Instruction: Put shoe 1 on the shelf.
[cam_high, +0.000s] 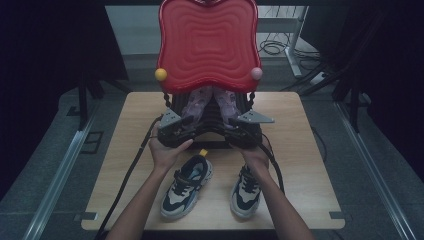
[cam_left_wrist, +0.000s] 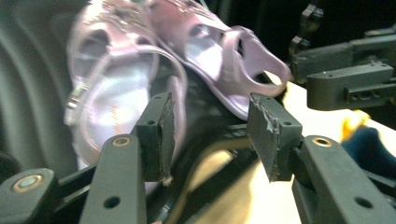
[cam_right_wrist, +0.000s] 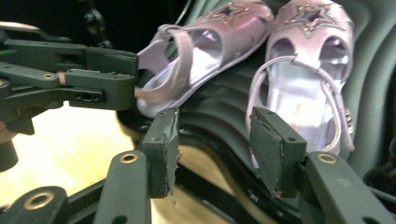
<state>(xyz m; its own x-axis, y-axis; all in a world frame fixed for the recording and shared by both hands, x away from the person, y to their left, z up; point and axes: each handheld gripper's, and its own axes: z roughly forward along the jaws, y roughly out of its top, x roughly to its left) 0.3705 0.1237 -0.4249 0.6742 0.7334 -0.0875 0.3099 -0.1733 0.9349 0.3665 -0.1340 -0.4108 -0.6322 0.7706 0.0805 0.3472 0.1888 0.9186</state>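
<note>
Dark room, cables on the floor behind a light wooden table (cam_high: 300, 150). Landmark: a black ribbed case (cam_high: 212, 120) standing open at the table's middle, its red wavy lid (cam_high: 207, 45) raised upright behind it, with a yellow knob (cam_high: 161, 74) and a pink knob (cam_high: 256, 73) at the lid's lower corners.

2 pink sandals (cam_high: 210, 102) lie inside the case on the ribbed black lining, toes pointing away from the person, star trim on the toes clear in the right gripper view. Sandal pair seen again in the left gripper view (cam_left_wrist: 140, 70), blurred, and the right gripper view (cam_right_wrist: 261, 56).

Left gripper (cam_high: 172, 131) sits at the case's front edge, left side. Jaws stand wide apart with nothing between them; the pads (cam_left_wrist: 161, 135) frame the strap of 1 sandal without touching it.

Right gripper (cam_high: 247, 131) sits at the case's front edge, right side. Jaws likewise wide apart and empty, with the pads (cam_right_wrist: 163, 149) just short of the sandals' heels.

In front of the case, nearer the person, 2 grey-and-navy sneakers (cam_high: 189, 186) rest on the table, 1 under each forearm, well apart from each other. Left 1 shows a yellow heel tab close to the case.
</note>
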